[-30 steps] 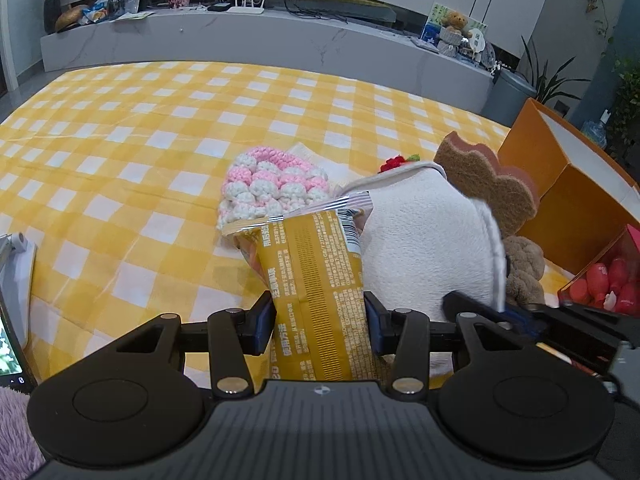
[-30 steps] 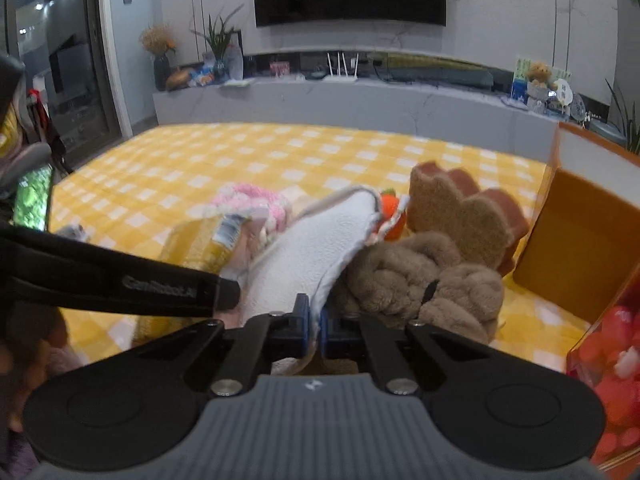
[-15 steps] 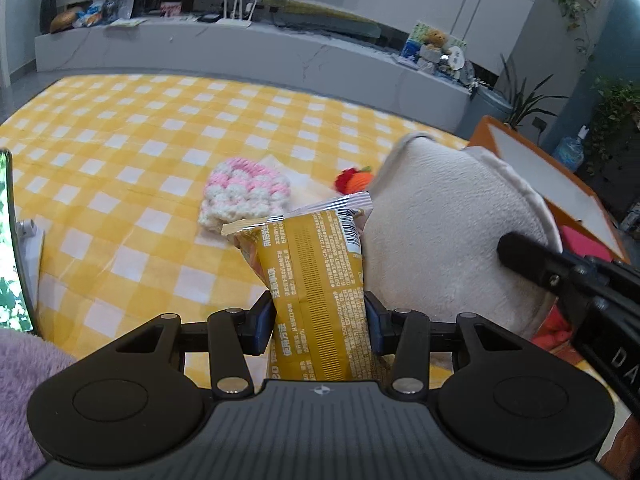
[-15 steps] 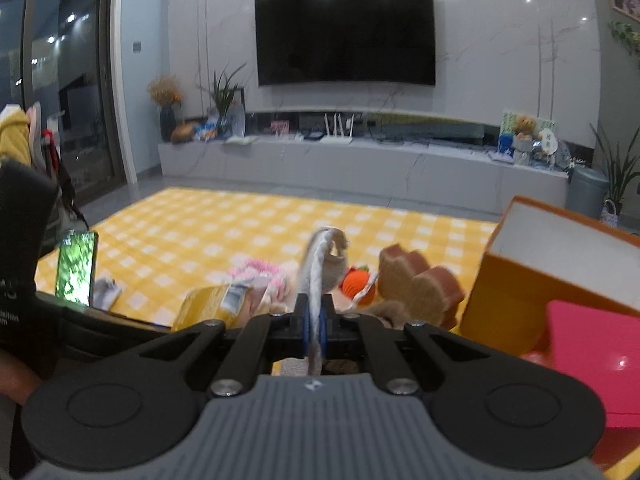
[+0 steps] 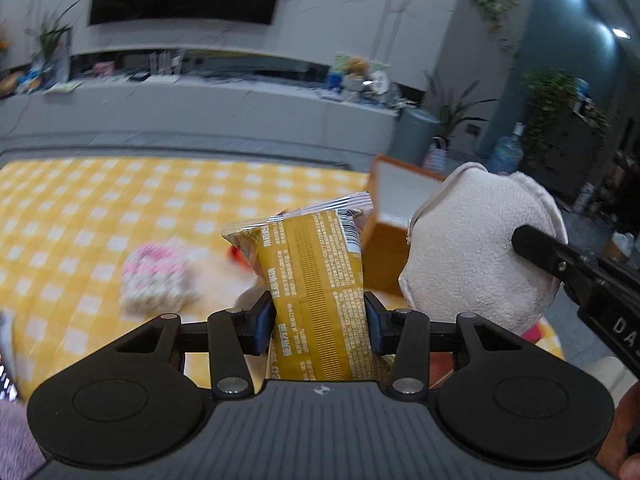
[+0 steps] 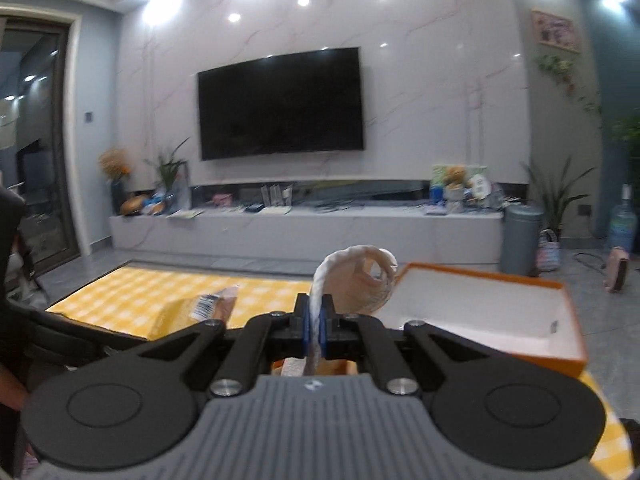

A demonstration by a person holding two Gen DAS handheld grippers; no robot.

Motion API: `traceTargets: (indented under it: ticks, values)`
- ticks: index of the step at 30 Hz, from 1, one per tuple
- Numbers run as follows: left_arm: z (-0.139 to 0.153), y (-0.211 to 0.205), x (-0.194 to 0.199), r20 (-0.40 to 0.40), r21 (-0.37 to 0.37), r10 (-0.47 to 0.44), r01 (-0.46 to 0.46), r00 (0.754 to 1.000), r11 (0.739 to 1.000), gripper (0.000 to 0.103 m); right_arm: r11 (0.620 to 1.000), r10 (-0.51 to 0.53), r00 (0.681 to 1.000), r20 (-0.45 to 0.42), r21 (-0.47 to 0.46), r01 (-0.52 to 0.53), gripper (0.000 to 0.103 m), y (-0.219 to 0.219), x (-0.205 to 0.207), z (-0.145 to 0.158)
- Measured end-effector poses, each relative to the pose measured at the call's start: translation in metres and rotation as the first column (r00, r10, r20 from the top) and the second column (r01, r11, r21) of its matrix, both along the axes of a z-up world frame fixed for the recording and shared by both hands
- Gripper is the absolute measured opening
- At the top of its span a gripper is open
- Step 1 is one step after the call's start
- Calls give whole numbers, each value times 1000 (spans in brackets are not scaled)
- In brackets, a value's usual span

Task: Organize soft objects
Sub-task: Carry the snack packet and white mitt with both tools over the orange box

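Writing: Your yellow packet (image 5: pixel 316 288) carries dense printed text in Chinese characters and a barcode near its silver crimped top; most of it is too small to read. The black arm at the right edge of the left view shows the white letters "DA".
Surface: A yellow-and-white checked cloth (image 5: pixel 100 208) covers the floor in the left half of the left view. A pink-and-white crocheted piece (image 5: pixel 154 280) lies on it, blurred.
Room: A dark television (image 6: pixel 280 104) hangs on a marbled wall above a long grey cabinet (image 6: pixel 304 228). An orange box (image 6: pixel 492 312) with a white inside stands open at the lower right of the right view.
Left tongs: Your left tongs (image 5: pixel 320 320) stand about half apart, both blue pads pressed on the yellow packet, which stands upright between them at frame centre.
Right tongs: Your right tongs (image 6: pixel 316 326) are closed tight on the rim of a cream fleece pad (image 6: pixel 356 280). The pad stands edge-on above the pads, just left of the orange box.
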State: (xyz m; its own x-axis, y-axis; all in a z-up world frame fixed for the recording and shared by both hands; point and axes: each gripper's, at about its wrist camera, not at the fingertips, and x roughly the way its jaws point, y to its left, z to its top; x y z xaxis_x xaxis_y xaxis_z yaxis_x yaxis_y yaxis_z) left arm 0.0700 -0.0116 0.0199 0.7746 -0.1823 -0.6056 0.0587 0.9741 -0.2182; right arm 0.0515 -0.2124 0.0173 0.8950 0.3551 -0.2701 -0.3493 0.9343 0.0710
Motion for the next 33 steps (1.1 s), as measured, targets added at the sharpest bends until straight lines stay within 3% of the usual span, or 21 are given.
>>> traceTargets:
  ticks: [9, 16, 21, 26, 33]
  values:
    - [41, -67, 65, 29, -28, -218, 219, 976, 975, 51, 992, -113, 993, -37, 50, 115, 2, -79, 38, 18]
    - [41, -130, 138, -3, -11, -314, 313, 950, 950, 51, 988, -155, 986, -65, 12, 156, 2, -126, 91, 22]
    - [24, -165, 187, -53, -29, -347, 346, 936, 938, 51, 984, -173, 981, -86, -44, 170, 2, -153, 140, 14]
    - [-14, -187, 224, -127, -60, -364, 359, 923, 931, 51, 976, -193, 971, -142, -127, 176, 2, -168, 181, -13]
    - [-59, -206, 245, -225, -109, -378, 362, 898, 926, 48, 956, -228, 949, -219, -236, 176, 2, -177, 195, -58]
